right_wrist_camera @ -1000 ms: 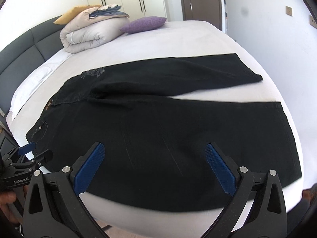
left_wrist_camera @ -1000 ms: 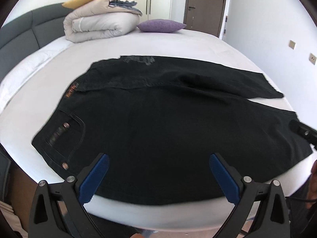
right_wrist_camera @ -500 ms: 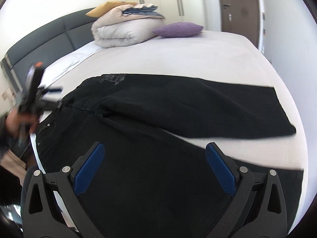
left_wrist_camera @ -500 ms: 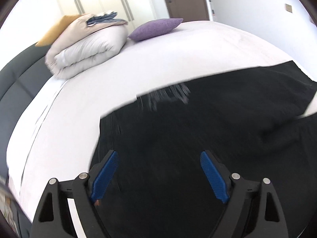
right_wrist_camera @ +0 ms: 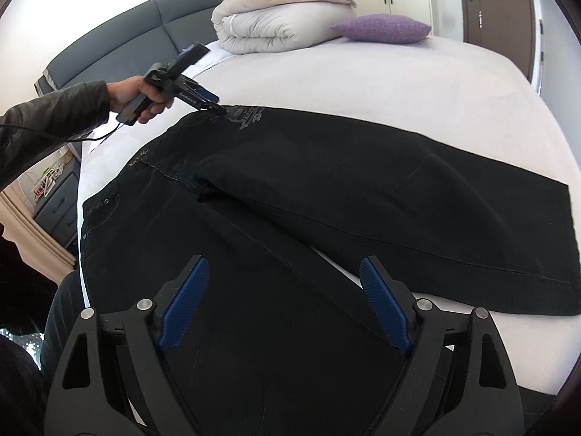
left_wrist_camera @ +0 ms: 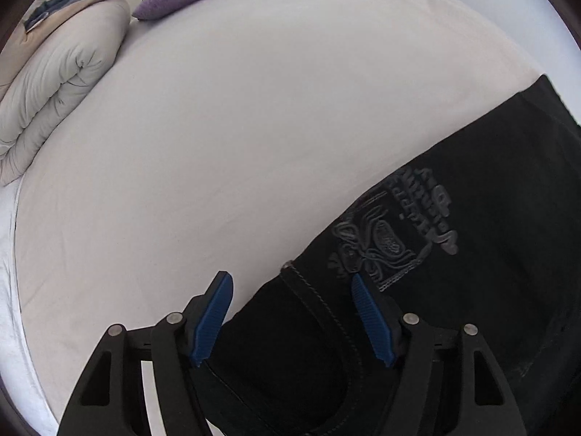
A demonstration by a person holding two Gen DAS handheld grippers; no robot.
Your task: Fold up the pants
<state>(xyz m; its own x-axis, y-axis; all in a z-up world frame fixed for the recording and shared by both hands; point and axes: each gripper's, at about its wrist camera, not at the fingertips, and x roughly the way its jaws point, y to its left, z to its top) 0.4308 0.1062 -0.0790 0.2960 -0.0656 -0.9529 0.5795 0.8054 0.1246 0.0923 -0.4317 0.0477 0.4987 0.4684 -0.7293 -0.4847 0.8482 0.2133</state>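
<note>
Black pants lie spread on the white bed, waist to the left, the two legs splayed apart to the right. My left gripper points steeply down at the far waist corner with the embroidered pocket. Its jaws are closing with the waistband edge between them, and the blue pads stand clear of the cloth. In the right wrist view a hand holds this left gripper at that corner. My right gripper hovers over the near leg, jaws closing, gripping nothing.
A folded grey duvet and a purple pillow sit at the head of the bed by the dark headboard. Bare white sheet stretches beyond the pants. Bedside drawers stand left of the bed.
The left gripper swept from the near edge across the pants to the far waist corner, tipped downward, and its jaws narrowed. The right gripper shifted over the near leg and narrowed slightly.
</note>
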